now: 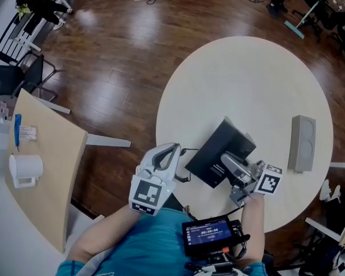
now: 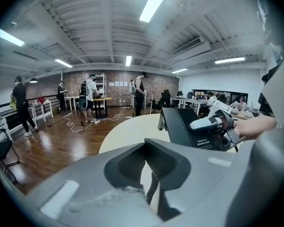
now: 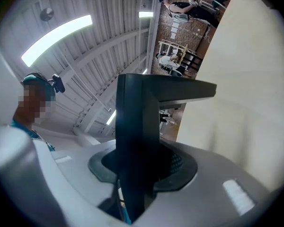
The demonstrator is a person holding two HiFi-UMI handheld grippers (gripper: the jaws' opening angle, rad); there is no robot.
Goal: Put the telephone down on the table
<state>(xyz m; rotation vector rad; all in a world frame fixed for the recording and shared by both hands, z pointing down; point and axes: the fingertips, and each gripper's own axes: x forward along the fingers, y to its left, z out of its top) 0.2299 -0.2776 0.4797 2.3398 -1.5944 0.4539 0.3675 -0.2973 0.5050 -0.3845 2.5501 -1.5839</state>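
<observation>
Right tool: its jaws are pinching the black, wedge-shaped plastic telephone at its near right side. In the right gripper view the black body is standing as a slab between the two grey pads and filling the gap.

Left tool: its jaws are sitting close together, nipping a thin black cord in the narrow slit between them. In the head view the cord is running from the tool tip across to the telephone's left side.

Telephone position: it is hanging tilted in the right tool over the near edge of the round cream desk, just right of the left tool. Whether its lower edge is touching the desk I cannot tell, because the left tool's own body is covering it in the left gripper view.

A grey rectangular box with two round recesses is lying flat near the right edge of the desk, well apart from the telephone.

The person's teal sleeve is showing behind the left tool, and a small black screen unit is sitting at the chest.

The dark wooden floor is surrounding the desk. A second, pale wood desk is standing to the left, with a white roll at its left edge.
</observation>
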